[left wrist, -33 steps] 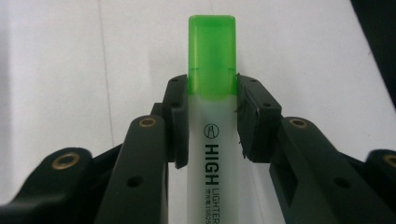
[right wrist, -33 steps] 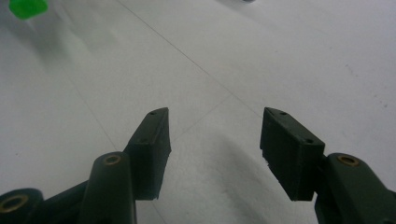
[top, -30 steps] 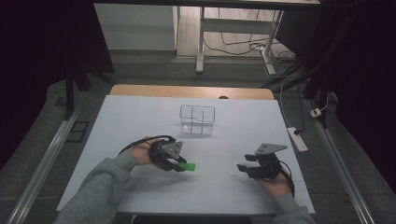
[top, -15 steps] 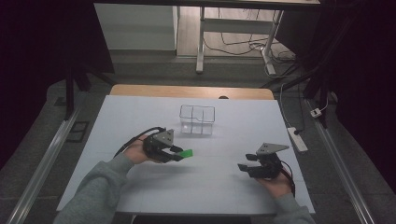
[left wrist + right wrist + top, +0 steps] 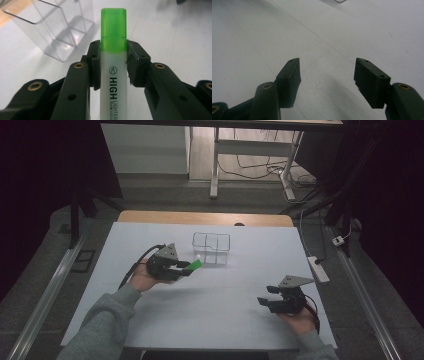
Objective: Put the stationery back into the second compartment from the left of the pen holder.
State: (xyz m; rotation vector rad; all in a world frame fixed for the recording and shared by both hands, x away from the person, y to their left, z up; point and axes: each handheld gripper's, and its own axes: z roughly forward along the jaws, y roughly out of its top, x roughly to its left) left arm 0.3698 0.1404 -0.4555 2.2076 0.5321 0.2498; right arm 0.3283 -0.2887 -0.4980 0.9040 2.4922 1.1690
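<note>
Above the table (image 5: 150, 320), clamped in the left hand-held gripper (image 5: 113, 63) just below its cap: green highlighter (image 5: 113, 32), light, stiff, smooth-barrelled, likely slippery; right hand-held gripper (image 5: 327, 82) open, empty.

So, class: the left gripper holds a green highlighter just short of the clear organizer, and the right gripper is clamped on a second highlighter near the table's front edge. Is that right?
Not quite. The right gripper holds nothing: the right gripper view shows its fingers apart over bare table. The rest stands: the left gripper grips the green highlighter just short of the clear organizer.
</note>
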